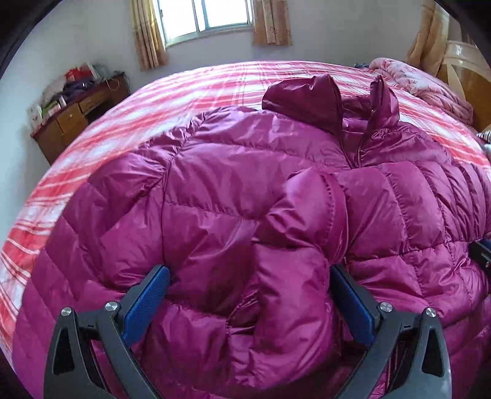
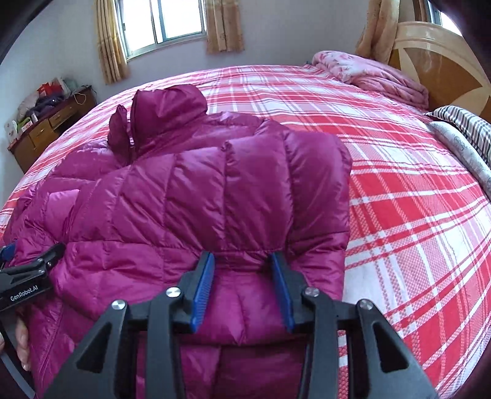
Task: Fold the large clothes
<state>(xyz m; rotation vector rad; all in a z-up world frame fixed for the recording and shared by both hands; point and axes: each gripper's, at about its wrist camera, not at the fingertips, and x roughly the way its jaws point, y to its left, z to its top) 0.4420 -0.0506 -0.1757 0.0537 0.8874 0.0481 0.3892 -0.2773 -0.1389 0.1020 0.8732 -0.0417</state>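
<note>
The bed (image 2: 414, 214) fills both views, spread with a red-and-white plaid sheet, its wooden headboard (image 2: 442, 67) at the far right. Across it sprawls the magenta quilted down jacket (image 2: 190, 196), hood (image 2: 168, 107) pointing toward the window wall, both sleeves folded in over the body. From the left wrist view the cuff (image 1: 319, 196) of 1 sleeve lies across the front of the jacket (image 1: 214, 190), just beside the zip.

A rumpled pink quilt (image 2: 377, 76) is bunched by the headboard, and a striped pillow (image 2: 463, 129) sits at the bed's right edge. Against the far wall stands a wooden desk (image 2: 46, 132) piled with bags and boxes, under a window (image 2: 172, 21) flanked by tan curtains (image 2: 107, 40).

Now the tools. The right gripper (image 2: 242, 264) is narrowed onto the jacket's near part, its 2 blue pads pinching a puckered fold of fabric between them. The left gripper (image 1: 250, 276) stands wide, fingers spread on either side of a puffy bulge of jacket; the pads do not appear to clamp it. In the right wrist view the left gripper (image 2: 46, 254) shows at the jacket's left edge, a hand (image 2: 21, 343) below it.
</note>
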